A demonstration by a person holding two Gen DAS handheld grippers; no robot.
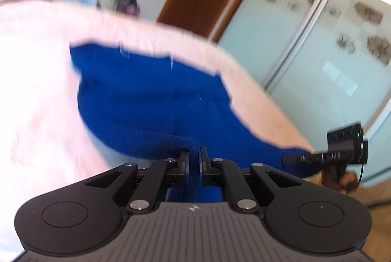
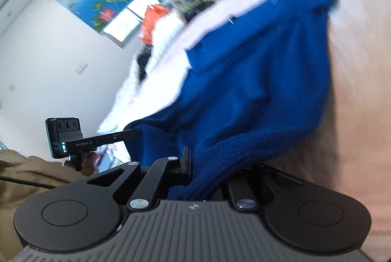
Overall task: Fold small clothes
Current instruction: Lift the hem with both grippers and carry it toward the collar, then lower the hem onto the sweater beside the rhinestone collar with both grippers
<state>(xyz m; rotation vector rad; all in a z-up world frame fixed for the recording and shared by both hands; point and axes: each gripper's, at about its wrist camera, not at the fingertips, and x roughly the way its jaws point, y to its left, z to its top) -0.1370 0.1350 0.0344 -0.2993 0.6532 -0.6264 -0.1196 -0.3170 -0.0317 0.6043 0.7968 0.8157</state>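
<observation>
While both grippers are pinching one hem, the blue knit garment [image 1: 151, 100] is hanging over the pale bed cover [image 1: 36, 71].

Left gripper [image 1: 194, 160] is clamping a ribbed fold; right gripper [image 2: 207, 164] is biting the same edge further along, probably to stretch it square. Far edge is trailing on the cover; open room lies beyond its border.
</observation>
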